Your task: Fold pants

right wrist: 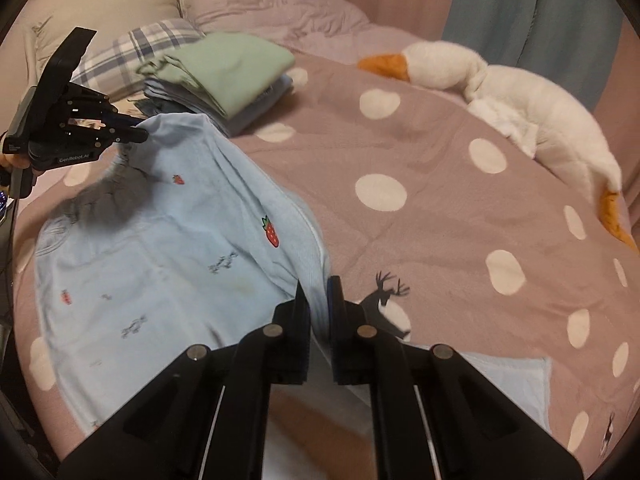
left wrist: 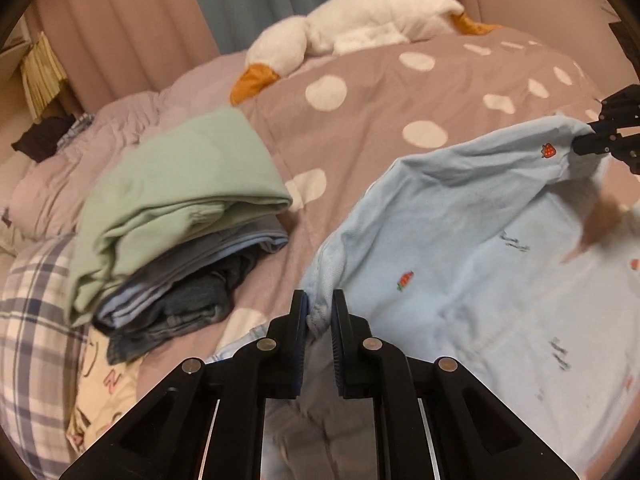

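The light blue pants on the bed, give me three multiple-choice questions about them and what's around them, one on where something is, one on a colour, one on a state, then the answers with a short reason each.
1. Where does the folded clothes stack lie?
A. On the polka-dot bedspread, beside the plaid pillow
B. On the floor
C. On top of the plush goose

2. What colour is the top item of that stack?
A. Red
B. Pale green
C. Black

3. How are the light blue pants held?
A. Lying untouched
B. Gripped by one claw only
C. Gripped by both claws

Answers:
1. A: the stack sits on the bedspread next to the pillow.
2. B: the top fold is pale green, above blue and denim layers.
3. C: the left claw and the right claw each pinch an edge of the fabric, which is partly raised.
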The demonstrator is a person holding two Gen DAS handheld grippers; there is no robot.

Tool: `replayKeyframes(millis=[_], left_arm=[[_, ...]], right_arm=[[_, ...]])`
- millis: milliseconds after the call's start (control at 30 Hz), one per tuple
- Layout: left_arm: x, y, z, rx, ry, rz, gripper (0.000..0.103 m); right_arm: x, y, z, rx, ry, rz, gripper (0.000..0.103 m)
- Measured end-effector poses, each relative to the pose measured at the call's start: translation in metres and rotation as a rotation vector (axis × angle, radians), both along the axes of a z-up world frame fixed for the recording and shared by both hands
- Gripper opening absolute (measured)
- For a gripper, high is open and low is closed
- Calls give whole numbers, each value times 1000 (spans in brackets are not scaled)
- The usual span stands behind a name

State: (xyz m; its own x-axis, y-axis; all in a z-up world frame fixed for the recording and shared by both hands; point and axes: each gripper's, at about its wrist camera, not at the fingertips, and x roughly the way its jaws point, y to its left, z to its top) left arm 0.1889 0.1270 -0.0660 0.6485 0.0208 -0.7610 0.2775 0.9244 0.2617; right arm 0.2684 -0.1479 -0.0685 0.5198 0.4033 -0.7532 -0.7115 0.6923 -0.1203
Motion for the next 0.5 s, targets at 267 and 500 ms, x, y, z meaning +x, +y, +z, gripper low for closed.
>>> replayKeyframes(millis=[267,500], left_arm=[[-52,1,11,-56,-39,-15,11],[-111,10,-1,-92,-29,12,11]], right_arm=[[-79,-6,15,20,-41,26,8],[-161,-9,-7,-65,-46,85,8]])
